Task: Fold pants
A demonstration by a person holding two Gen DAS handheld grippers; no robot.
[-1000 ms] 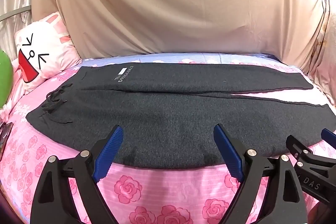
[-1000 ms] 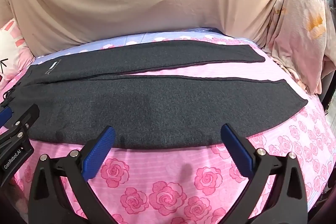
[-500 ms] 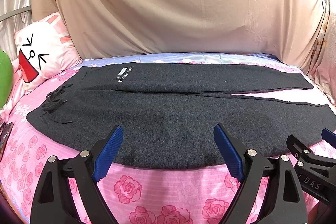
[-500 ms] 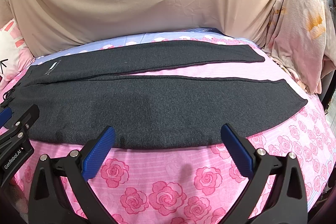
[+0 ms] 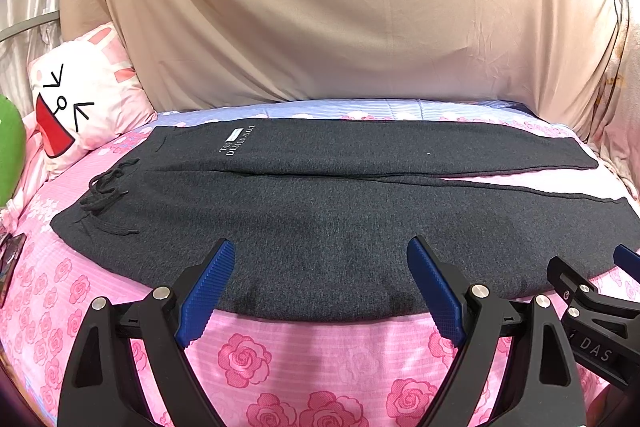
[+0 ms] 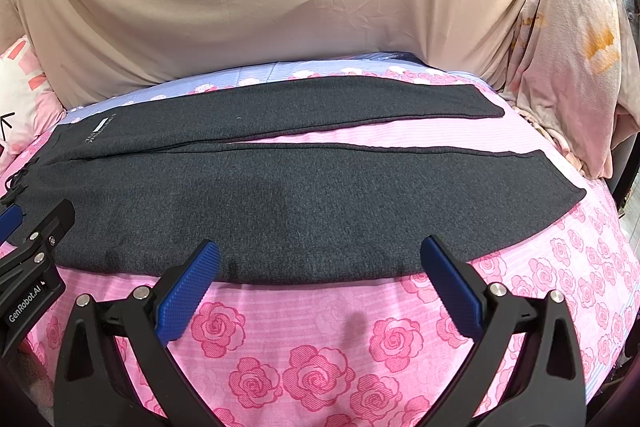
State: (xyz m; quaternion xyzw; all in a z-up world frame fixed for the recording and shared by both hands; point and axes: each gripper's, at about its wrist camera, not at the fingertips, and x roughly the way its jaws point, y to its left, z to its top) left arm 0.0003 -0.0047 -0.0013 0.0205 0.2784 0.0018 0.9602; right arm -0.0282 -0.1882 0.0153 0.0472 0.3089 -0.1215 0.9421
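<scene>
Dark grey pants [image 5: 320, 211] lie flat and spread on the pink rose bedsheet, waistband with drawstring [image 5: 104, 191] at the left, both legs running right and slightly apart. They also show in the right wrist view [image 6: 304, 195]. My left gripper [image 5: 320, 267] is open and empty, hovering just before the near edge of the near leg. My right gripper [image 6: 320, 263] is open and empty, at the same near edge further right. Each gripper shows at the edge of the other's view.
A rabbit-face pillow [image 5: 80, 99] and a green object [image 5: 10, 147] sit at the left. A beige sheet [image 5: 320, 7] hangs behind the bed. A pale floral blanket [image 6: 572, 47] is bunched at the right. A phone-like object [image 5: 8, 259] lies at the left edge.
</scene>
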